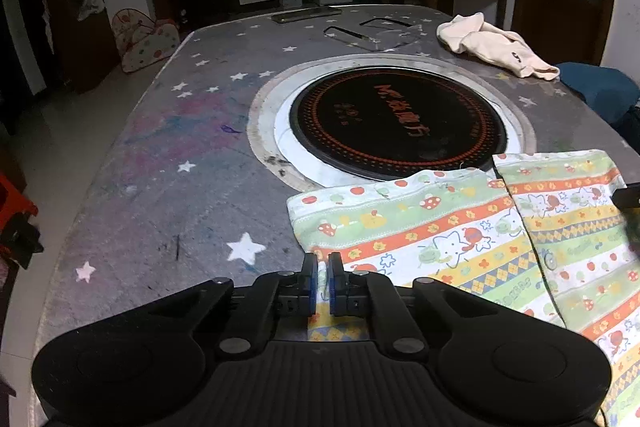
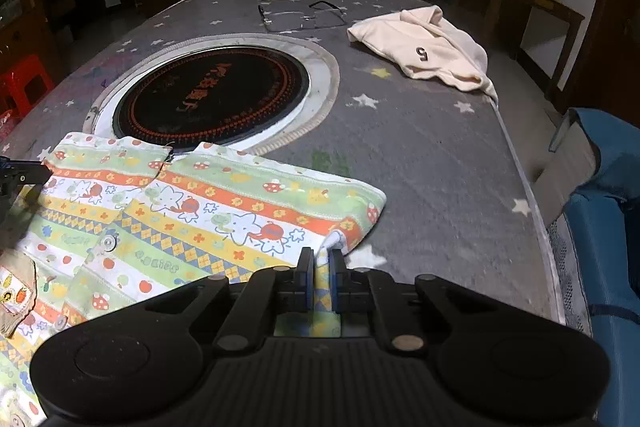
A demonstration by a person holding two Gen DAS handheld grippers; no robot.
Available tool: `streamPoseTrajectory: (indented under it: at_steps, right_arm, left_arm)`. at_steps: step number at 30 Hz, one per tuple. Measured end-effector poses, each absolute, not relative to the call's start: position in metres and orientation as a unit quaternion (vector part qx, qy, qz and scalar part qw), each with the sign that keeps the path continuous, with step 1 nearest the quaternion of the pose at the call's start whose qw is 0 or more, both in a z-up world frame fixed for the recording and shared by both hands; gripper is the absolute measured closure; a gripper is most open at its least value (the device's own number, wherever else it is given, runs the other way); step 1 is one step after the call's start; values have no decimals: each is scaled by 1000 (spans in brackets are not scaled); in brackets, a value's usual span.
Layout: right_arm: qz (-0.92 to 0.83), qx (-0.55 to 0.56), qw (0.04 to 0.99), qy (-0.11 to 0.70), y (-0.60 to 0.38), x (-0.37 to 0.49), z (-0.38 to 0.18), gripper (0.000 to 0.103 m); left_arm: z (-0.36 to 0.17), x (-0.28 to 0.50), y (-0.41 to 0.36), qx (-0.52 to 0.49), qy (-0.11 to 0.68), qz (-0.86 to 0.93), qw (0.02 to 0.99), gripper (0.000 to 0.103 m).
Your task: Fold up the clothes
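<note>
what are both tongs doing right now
Left tongs: shut on the striped shirt at its left edge.
Right tongs: shut on the same shirt at its right edge.

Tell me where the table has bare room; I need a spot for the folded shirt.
Bare cloth lies left of the round cooktop, and between the patterned shirt and cream garment. The near edge is crowded: both grippers pinch the shirt.

The starred surface (image 1: pixel 168 163) lies bare to the left of the patterned garment (image 1: pixel 460 227). Beyond the garment sits the round black hob (image 1: pixel 396 119), flush with the surface. Far right lies a cream garment (image 2: pixel 424 51); a blue chair (image 2: pixel 608 187) crowds the right edge.
</note>
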State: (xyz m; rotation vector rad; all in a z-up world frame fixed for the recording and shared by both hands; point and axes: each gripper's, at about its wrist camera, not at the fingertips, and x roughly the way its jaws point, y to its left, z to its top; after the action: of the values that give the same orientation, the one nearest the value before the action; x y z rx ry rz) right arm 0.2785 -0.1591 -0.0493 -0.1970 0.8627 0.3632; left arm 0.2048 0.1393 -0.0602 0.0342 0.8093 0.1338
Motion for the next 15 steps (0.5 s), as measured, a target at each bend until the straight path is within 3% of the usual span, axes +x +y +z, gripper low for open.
streamPoseTrajectory:
  at_steps: [9, 15]
  right_arm:
    - [179, -123, 893, 394, -128, 300, -52, 97]
    - [193, -145, 894, 377, -113, 291, -44, 85]
  left_arm:
    - [-62, 221, 157, 16, 389, 107, 915, 98]
    - [-59, 217, 157, 17, 387, 110, 916, 96]
